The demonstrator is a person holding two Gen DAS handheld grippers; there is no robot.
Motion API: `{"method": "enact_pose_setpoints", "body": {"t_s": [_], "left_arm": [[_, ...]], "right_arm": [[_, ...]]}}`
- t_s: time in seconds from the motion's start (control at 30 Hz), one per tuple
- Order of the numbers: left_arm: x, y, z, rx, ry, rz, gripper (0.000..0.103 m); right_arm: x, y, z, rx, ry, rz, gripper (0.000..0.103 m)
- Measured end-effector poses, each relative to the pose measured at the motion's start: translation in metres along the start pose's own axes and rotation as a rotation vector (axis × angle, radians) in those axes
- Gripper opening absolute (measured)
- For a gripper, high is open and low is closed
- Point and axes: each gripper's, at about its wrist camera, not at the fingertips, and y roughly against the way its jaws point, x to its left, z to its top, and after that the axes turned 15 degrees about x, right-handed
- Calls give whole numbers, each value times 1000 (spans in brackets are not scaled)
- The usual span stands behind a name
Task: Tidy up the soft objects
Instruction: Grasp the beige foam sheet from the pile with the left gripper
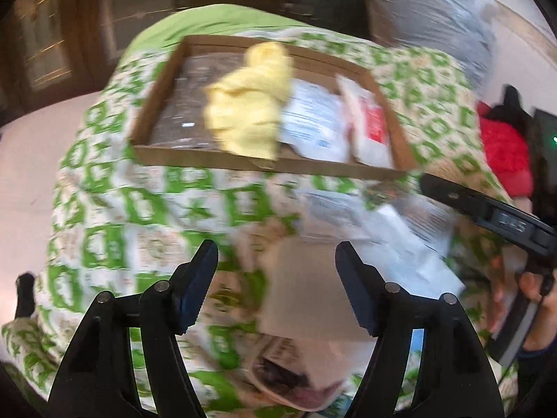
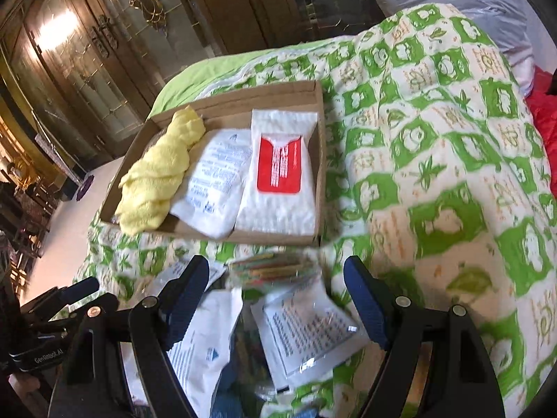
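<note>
Nearby, wooden cabinet [image 2: 87, 69], red cushion [image 1: 504, 153]

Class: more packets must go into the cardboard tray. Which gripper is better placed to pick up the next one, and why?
Probably the right gripper: its open jaws frame the packets before the tray. The left gripper faces a blurred white item.

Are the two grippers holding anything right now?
No. The left gripper and the right gripper are both open and empty, above packets lying on the quilt.
</note>
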Motion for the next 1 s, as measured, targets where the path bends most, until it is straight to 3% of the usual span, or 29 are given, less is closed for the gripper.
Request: {"method": "enact_pose_setpoints", "body": {"t_s": [0.1, 0.2, 0.47, 0.57, 0.7, 0.8, 1.0], "left_arm": [[-16, -2, -3, 14, -61, -42, 71], [-28, -11, -4, 48, -100, -30, 71], [-27, -20, -3, 82, -90, -25, 71], [-28, -18, -5, 74, -89, -18, 61], [-27, -7, -10, 37, -104, 1, 38], [-24, 1, -11, 16, -96, 2, 31], [-8, 8, -12, -1, -59, 90, 19]], "right_arm": [[2, -1, -3, 9, 2, -1, 80], [3, -1, -5, 14, 3, -1, 80], [12, -6, -13, 89, 37, 38, 80], [21, -11, -18, 128, 65, 44, 80], [27, -17, -20, 158, 82, 50, 80], [23, -17, -17, 168, 61, 62, 80], [10, -17, -11, 173, -11, 83, 78]]}}
